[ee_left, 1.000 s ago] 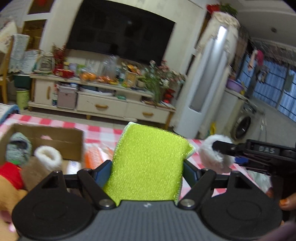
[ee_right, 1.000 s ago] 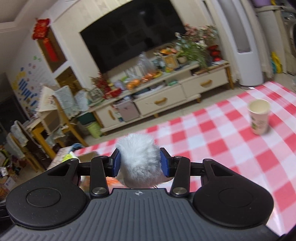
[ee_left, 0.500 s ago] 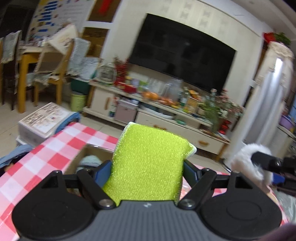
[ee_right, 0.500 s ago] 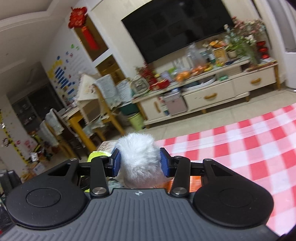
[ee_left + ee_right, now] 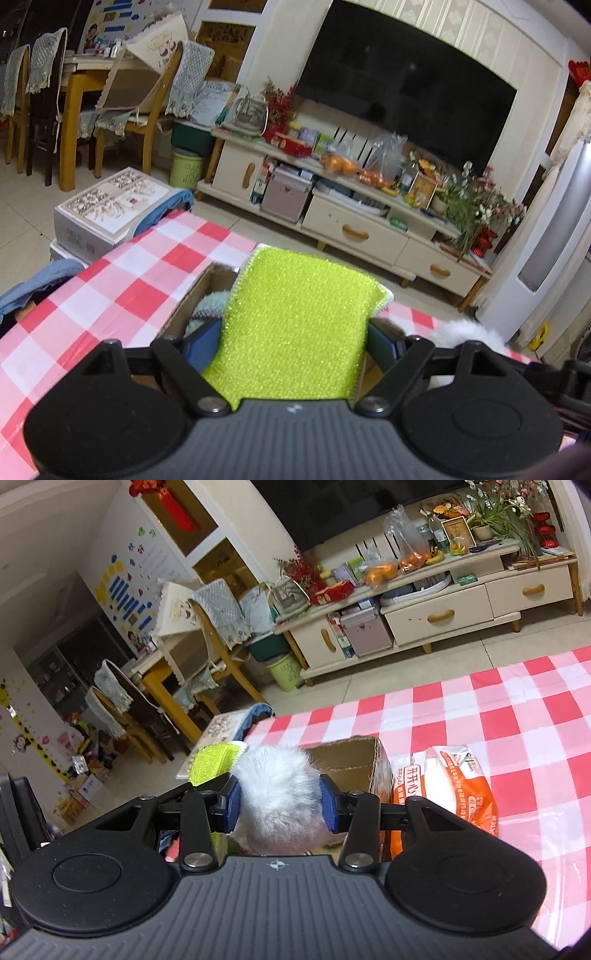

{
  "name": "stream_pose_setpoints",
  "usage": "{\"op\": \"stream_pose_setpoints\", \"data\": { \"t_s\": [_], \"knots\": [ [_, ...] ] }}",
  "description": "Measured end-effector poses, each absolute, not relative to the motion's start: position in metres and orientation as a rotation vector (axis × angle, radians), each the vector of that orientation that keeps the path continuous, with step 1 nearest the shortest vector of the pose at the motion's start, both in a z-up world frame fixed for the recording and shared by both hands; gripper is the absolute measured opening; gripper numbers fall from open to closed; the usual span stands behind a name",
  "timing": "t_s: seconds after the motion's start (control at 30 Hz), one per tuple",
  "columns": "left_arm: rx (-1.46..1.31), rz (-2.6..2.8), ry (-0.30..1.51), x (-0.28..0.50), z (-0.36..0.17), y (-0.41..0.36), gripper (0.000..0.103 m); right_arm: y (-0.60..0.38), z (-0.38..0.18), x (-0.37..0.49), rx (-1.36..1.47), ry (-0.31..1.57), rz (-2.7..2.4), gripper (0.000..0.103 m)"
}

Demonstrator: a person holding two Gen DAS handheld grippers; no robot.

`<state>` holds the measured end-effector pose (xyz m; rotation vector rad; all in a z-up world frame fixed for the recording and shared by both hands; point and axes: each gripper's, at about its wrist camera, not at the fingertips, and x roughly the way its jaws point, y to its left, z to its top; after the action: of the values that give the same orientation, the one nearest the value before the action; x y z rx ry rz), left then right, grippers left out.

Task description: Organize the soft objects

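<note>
Left gripper (image 5: 295, 339) clenched on green sponge (image 5: 299, 325), cardboard box (image 5: 192, 306) just below at 9 o'clock; right gripper (image 5: 279, 805) clamping white pom-pom (image 5: 280, 797).

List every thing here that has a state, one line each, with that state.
Left gripper: shut on the green sponge.
Green sponge: held upright, above the cardboard box.
Right gripper: shut on the white fluffy ball.
White fluffy ball: squeezed between the pads, off the table.
Cardboard box: open at the top, on the checked tablecloth.
Orange bag: lying flat beside the box.
</note>
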<state>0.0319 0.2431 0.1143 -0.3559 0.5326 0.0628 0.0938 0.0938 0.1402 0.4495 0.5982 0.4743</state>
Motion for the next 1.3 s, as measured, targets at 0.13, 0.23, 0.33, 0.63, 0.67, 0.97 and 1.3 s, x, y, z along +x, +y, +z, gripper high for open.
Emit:
{"op": "stream_pose_setpoints", "data": {
  "t_s": [0.13,0.23,0.33,0.63,0.67,0.97,1.3],
  "knots": [
    [-0.335,0.068,0.558,0.037,0.108,0.242,0.086,0.095,0.135,0.087,0.431,0.618,0.461,0.059],
    [-0.328,0.074,0.567,0.036,0.108,0.241,0.091,0.093,0.134,0.082,0.409,0.624,0.45,0.076],
    [-0.337,0.085,0.573,0.034,0.109,0.243,0.095,0.087,0.134,0.075,0.417,0.608,0.439,0.084],
    [-0.292,0.1,0.5,0.012,0.131,0.236,0.102,0.062,0.147,0.038,0.364,0.485,0.352,0.1],
    [-0.283,0.1,0.492,0.008,0.134,0.235,0.102,0.06,0.147,0.033,0.345,0.471,0.335,0.1],
    [-0.212,0.127,0.495,-0.023,0.136,0.219,0.102,0.037,0.14,0.004,0.298,0.475,0.205,0.101],
    [-0.191,0.126,0.545,-0.069,0.131,0.211,0.102,0.033,0.14,-0.034,0.231,0.498,0.163,0.101]
  ]
}}
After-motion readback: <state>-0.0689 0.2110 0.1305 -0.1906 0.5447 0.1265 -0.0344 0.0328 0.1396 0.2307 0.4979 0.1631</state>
